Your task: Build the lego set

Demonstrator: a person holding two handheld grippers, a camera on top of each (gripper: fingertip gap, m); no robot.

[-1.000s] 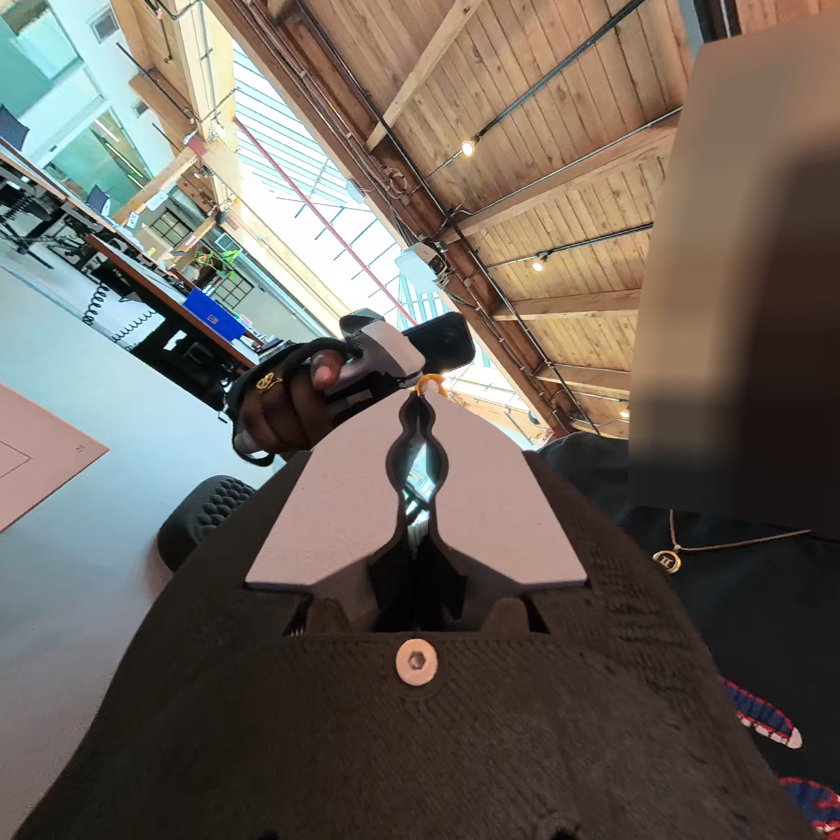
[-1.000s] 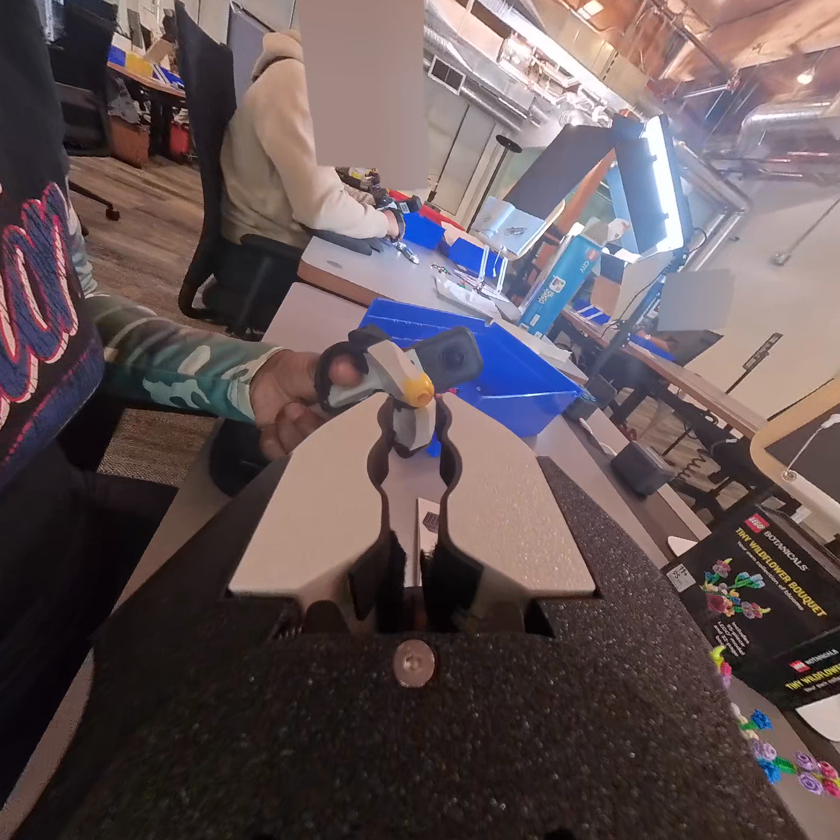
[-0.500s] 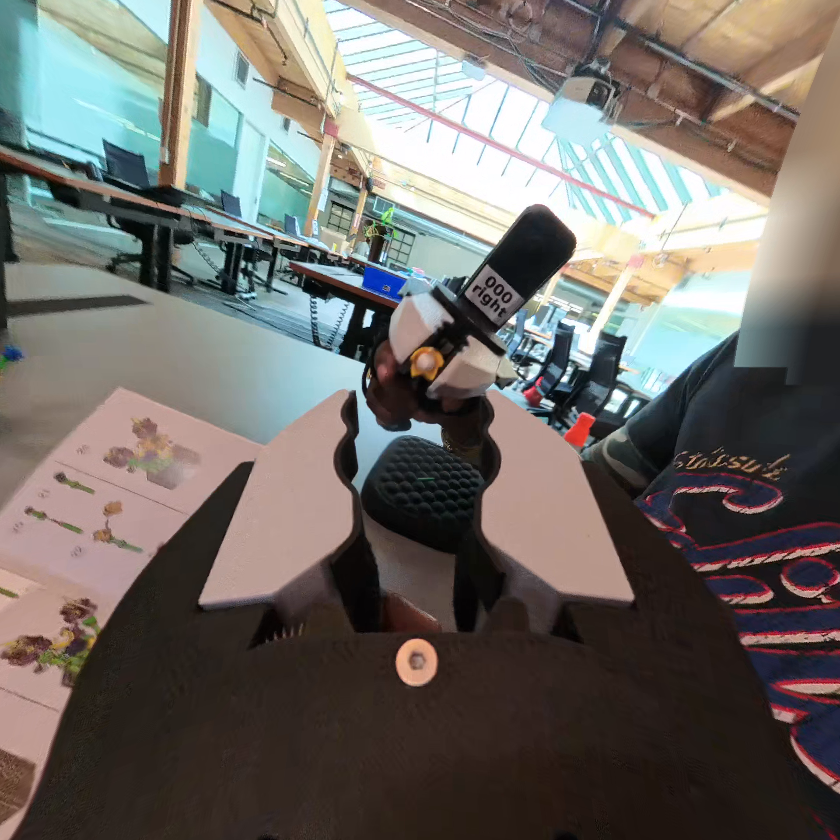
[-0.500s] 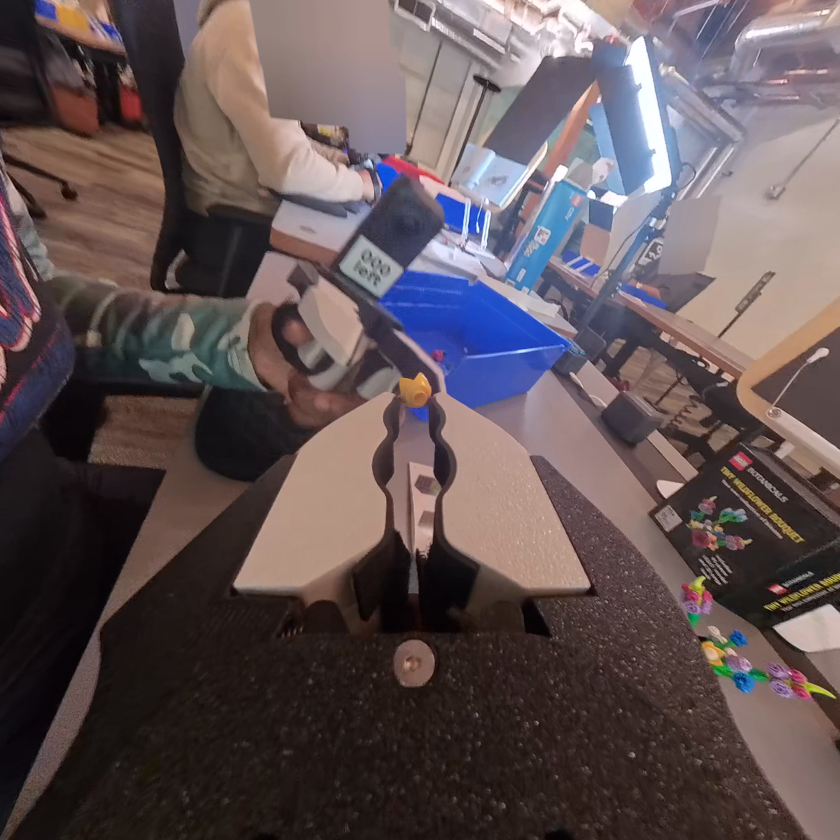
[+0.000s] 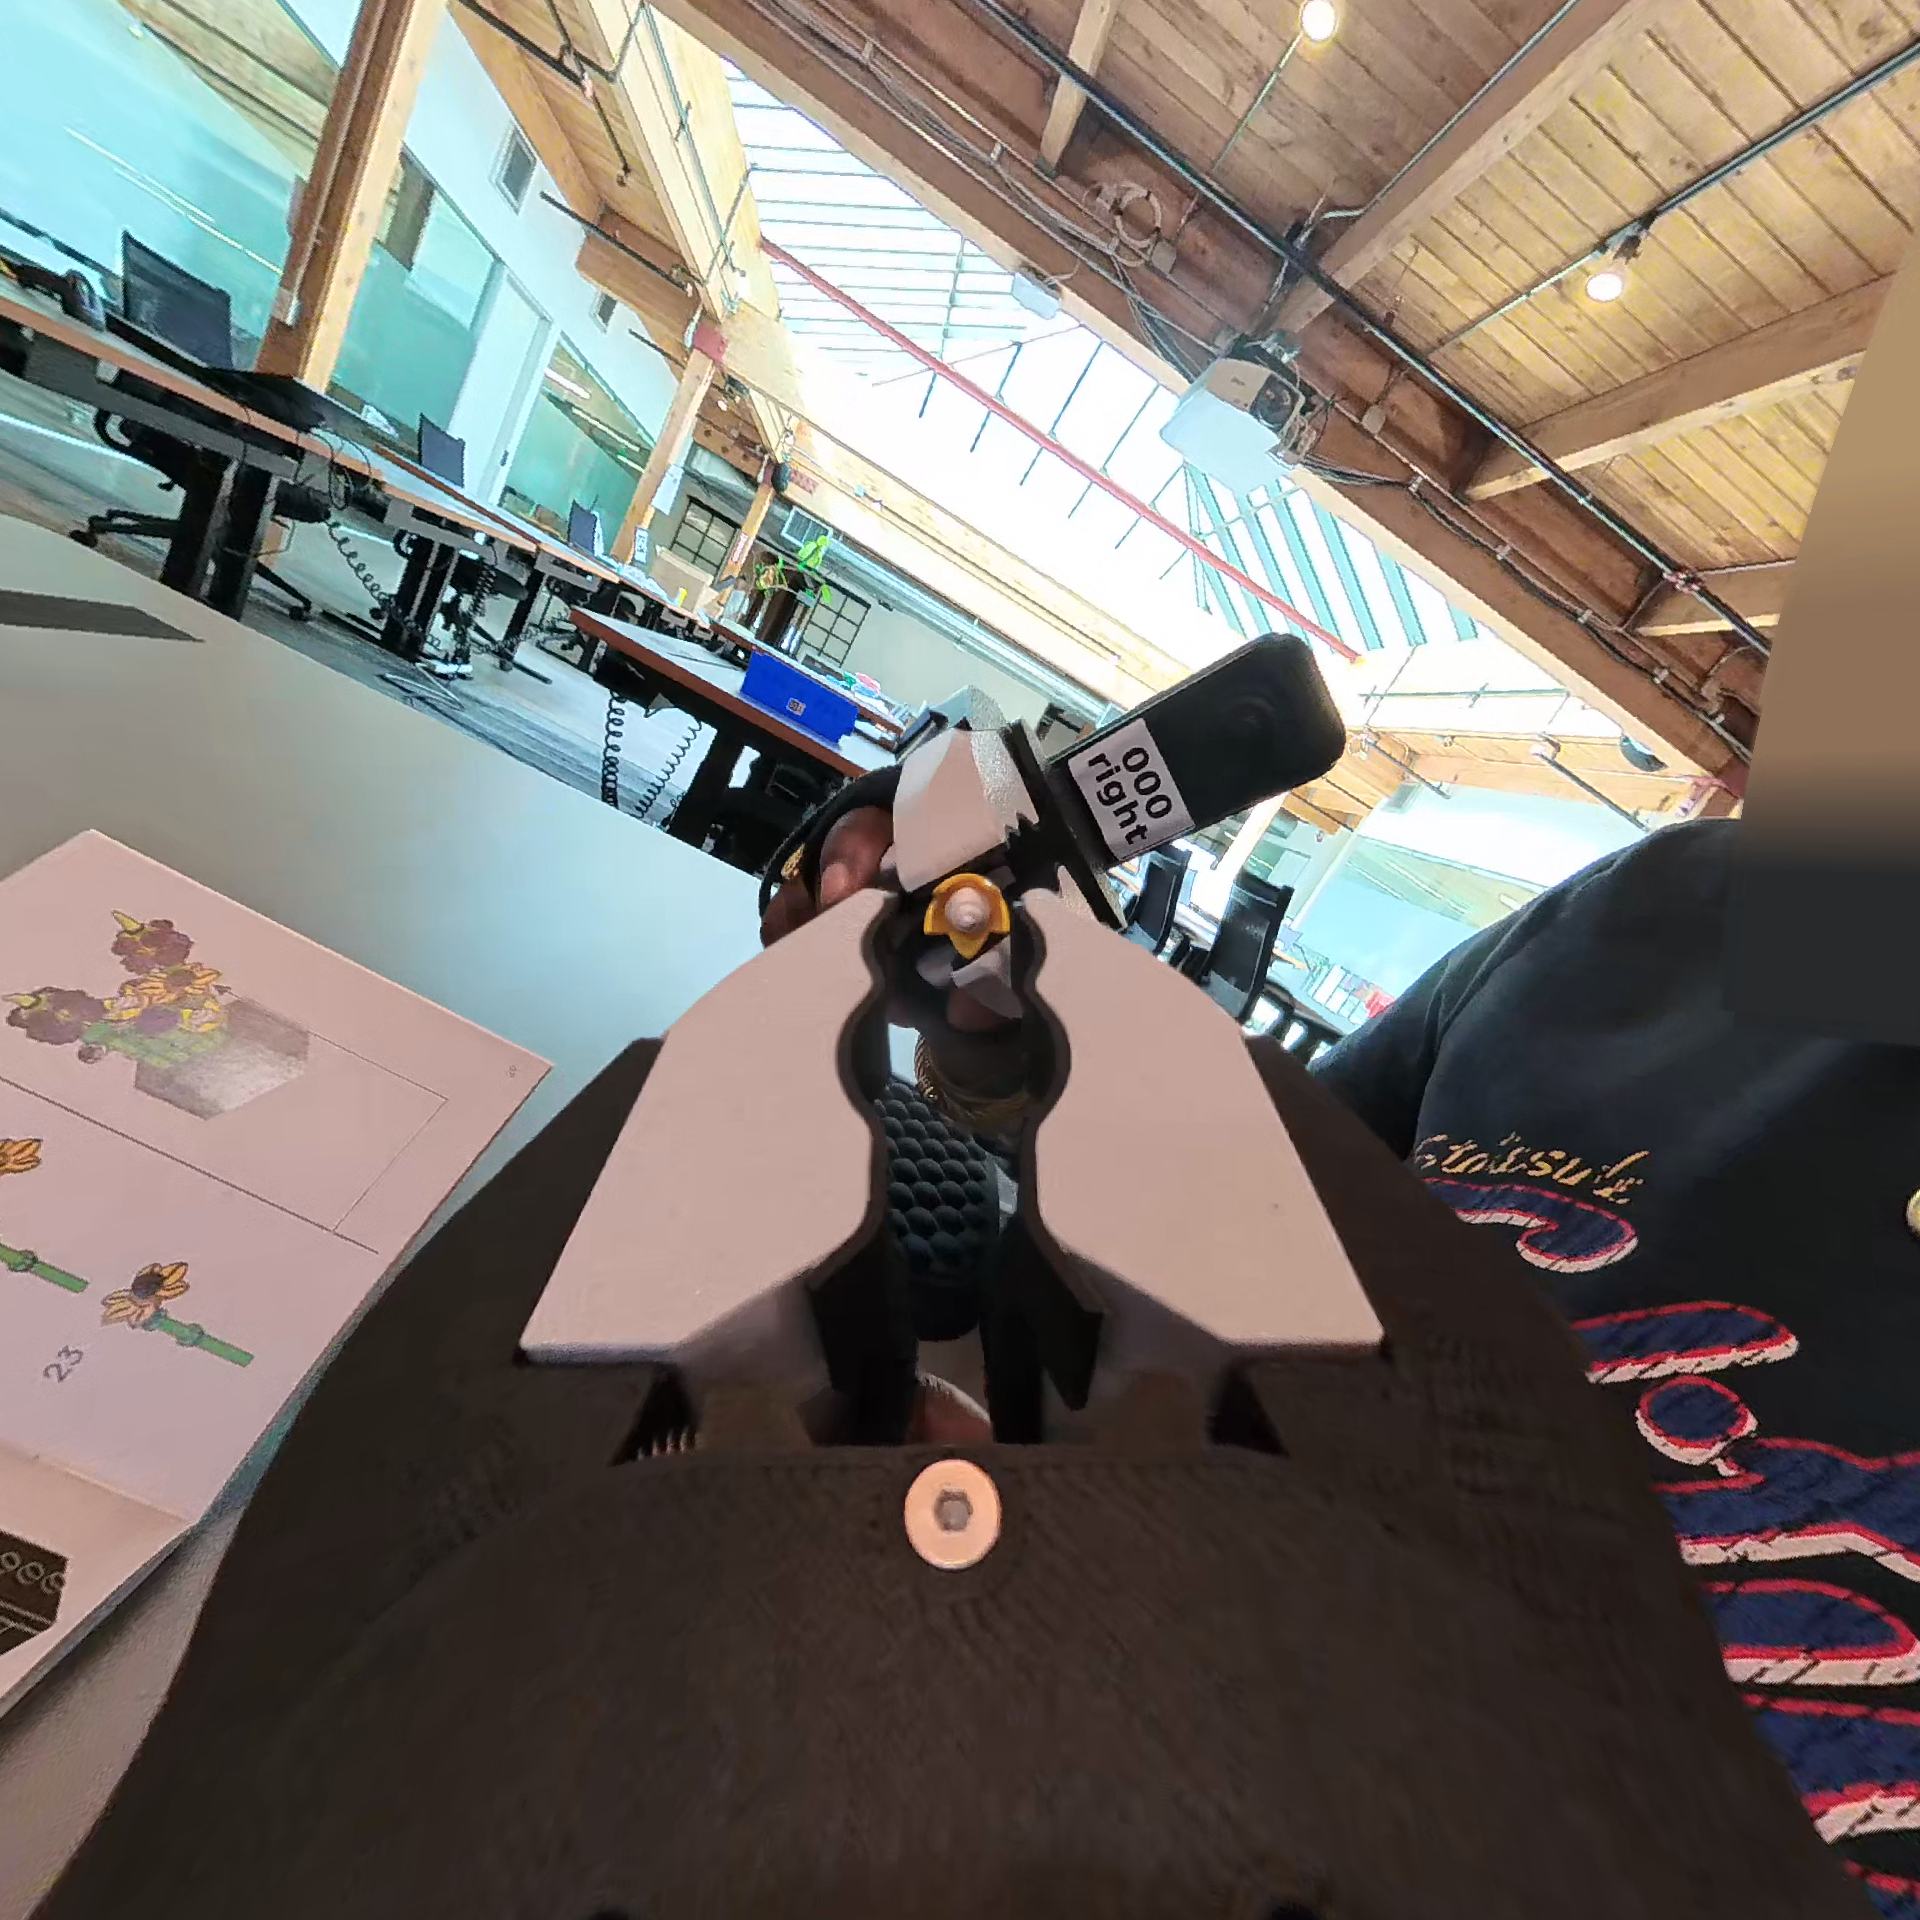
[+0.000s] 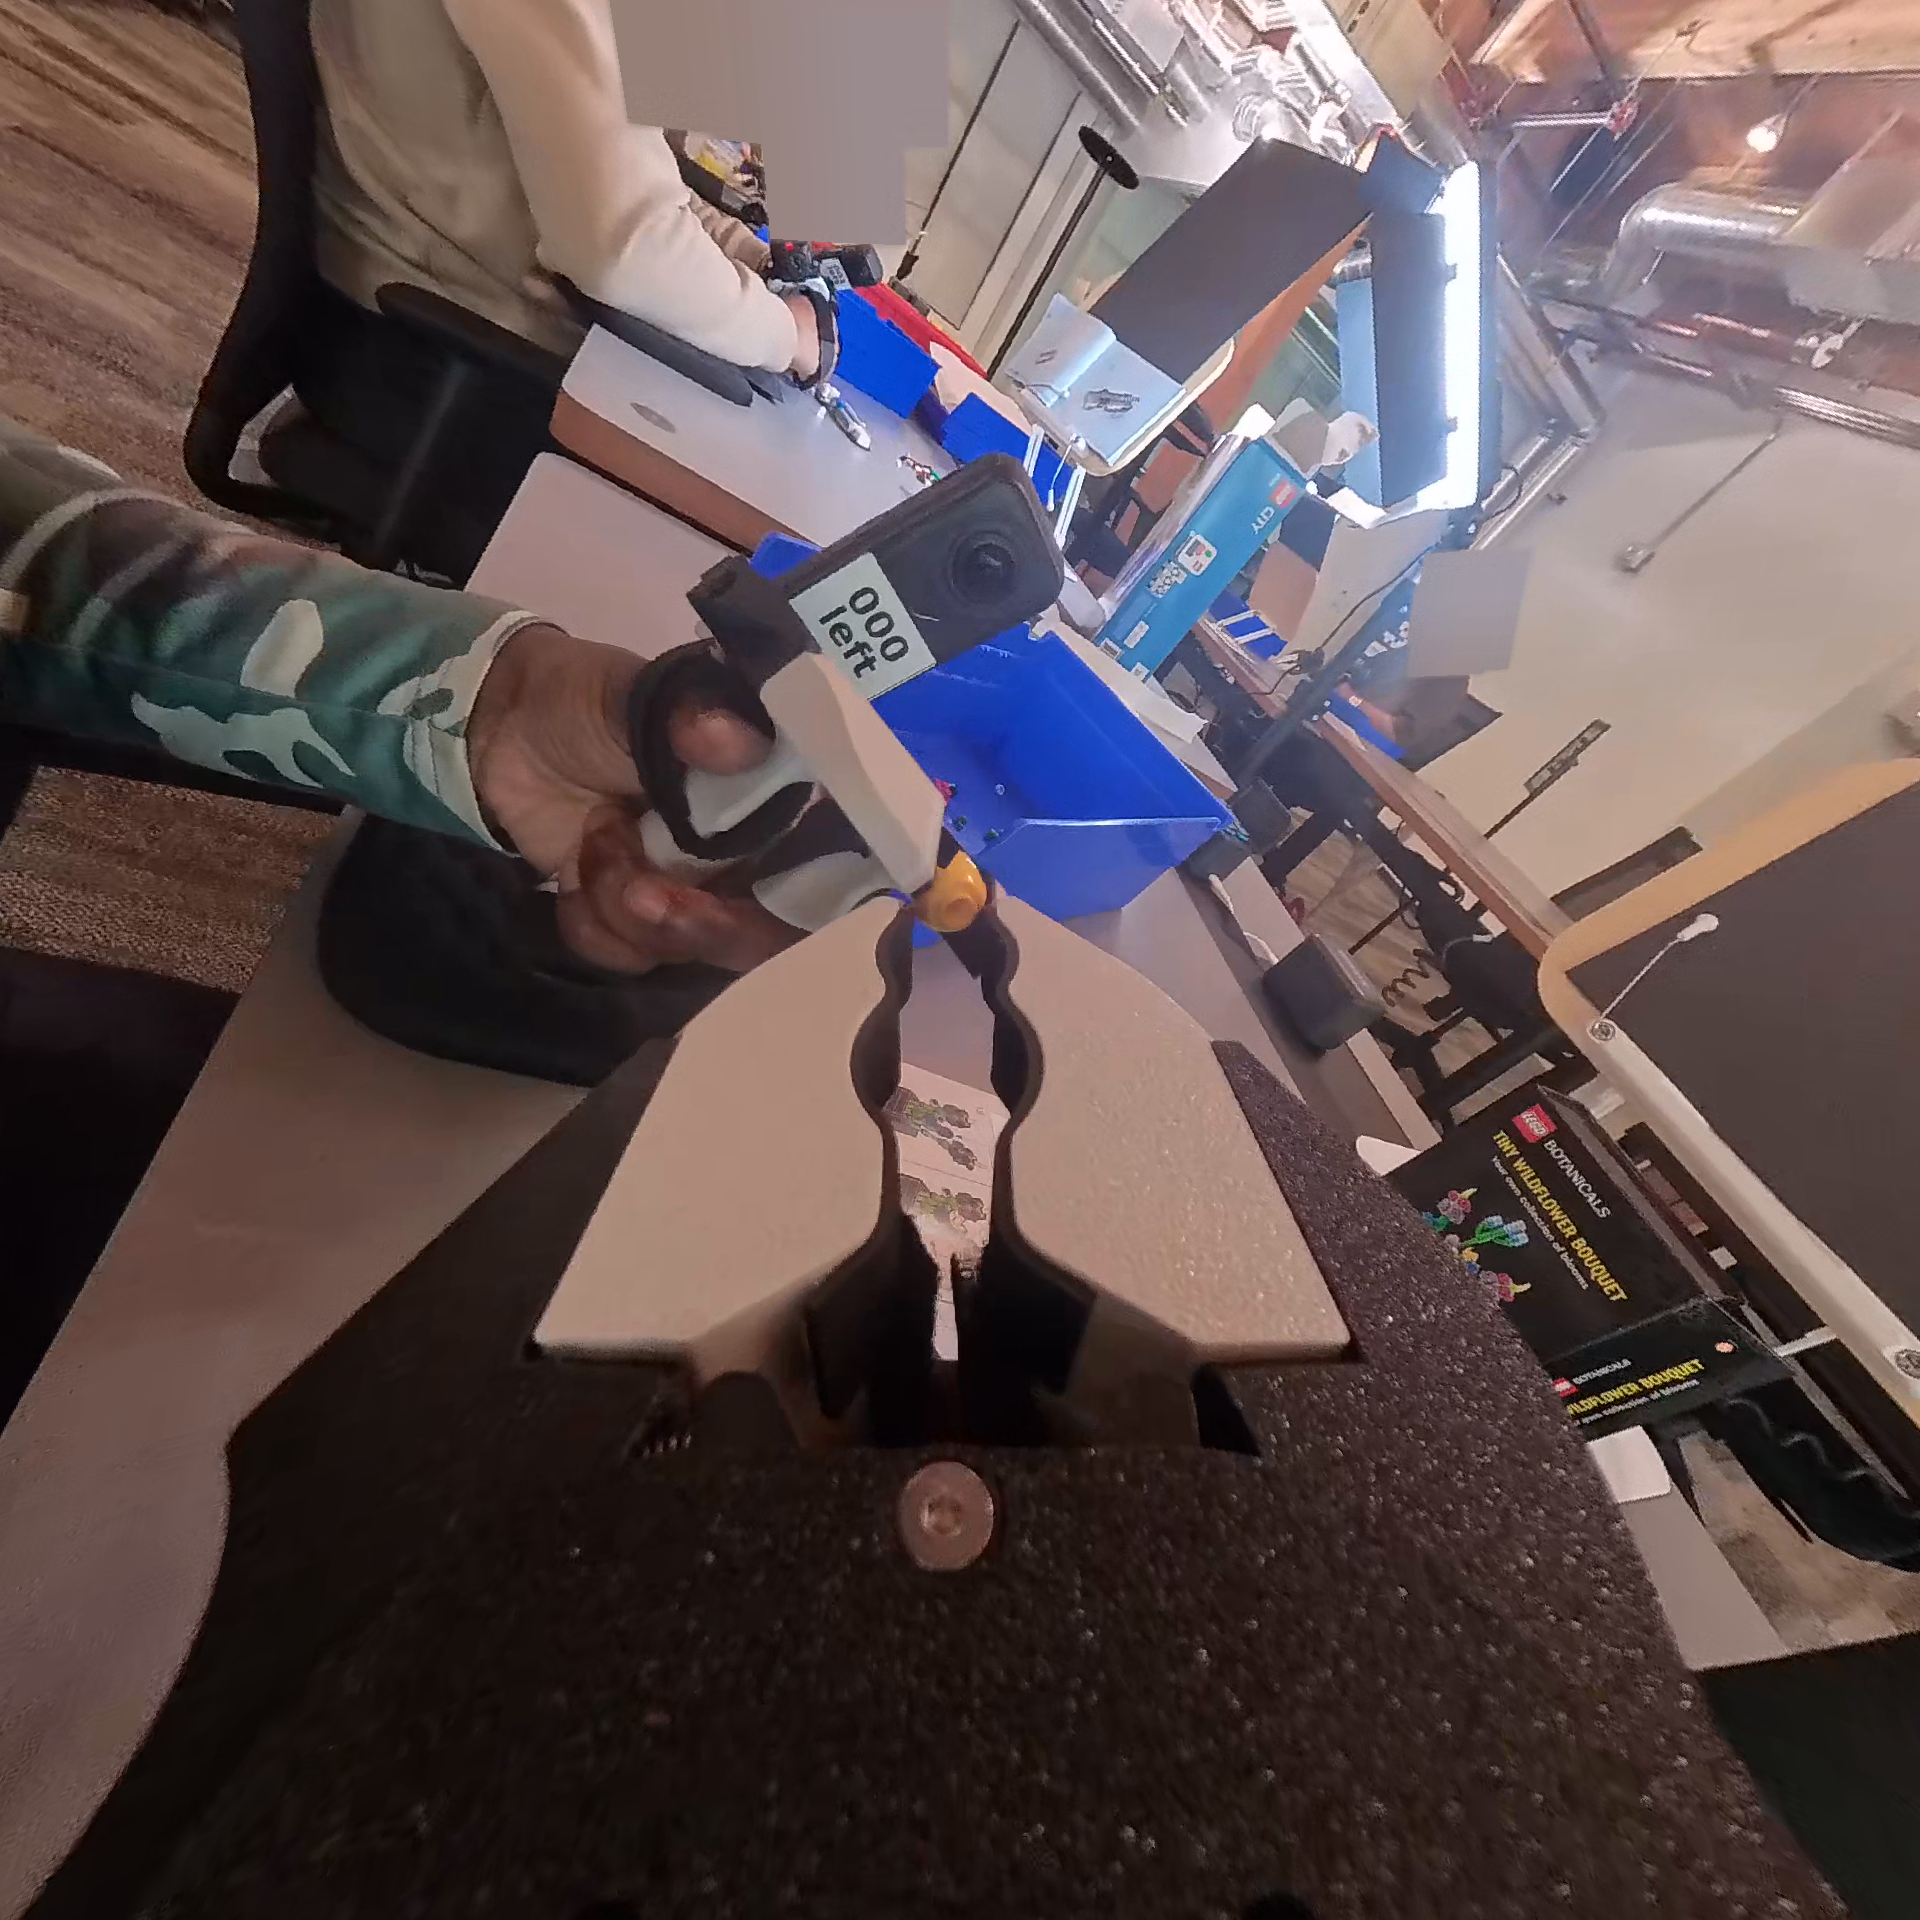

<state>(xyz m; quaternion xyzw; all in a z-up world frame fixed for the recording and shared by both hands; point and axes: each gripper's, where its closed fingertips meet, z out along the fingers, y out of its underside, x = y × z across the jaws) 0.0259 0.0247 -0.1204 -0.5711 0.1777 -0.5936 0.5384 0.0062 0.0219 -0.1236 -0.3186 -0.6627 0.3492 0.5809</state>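
Note:
A small yellow Lego piece (image 6: 954, 891) with a white pin sits at the tips of my right gripper (image 6: 940, 916), which is shut on it and held up above the table. My left gripper (image 5: 956, 927) faces it nose to nose. Its jaws are narrowly open, one tip on each side of the yellow piece (image 5: 961, 906), with small gaps showing. The right gripper's fingers (image 5: 940, 800) show just beyond my left tips. The left gripper's fingers (image 6: 868, 790) touch the piece from the far side.
An open instruction booklet (image 5: 208, 1143) lies on the grey table (image 5: 364, 790) at left. A black wrist pad (image 6: 447, 966) lies under the hands. A blue bin (image 6: 1039, 769) stands behind them. The black Lego box (image 6: 1558, 1236) is at right. A person (image 6: 499, 156) sits at the neighbouring desk. Both grippers' tips are close together, under 4 cm apart.
A second ago my left gripper held the yellow piece. It let go and opened wide while my right gripper kept the piece. Now the left jaws have narrowed around it again.

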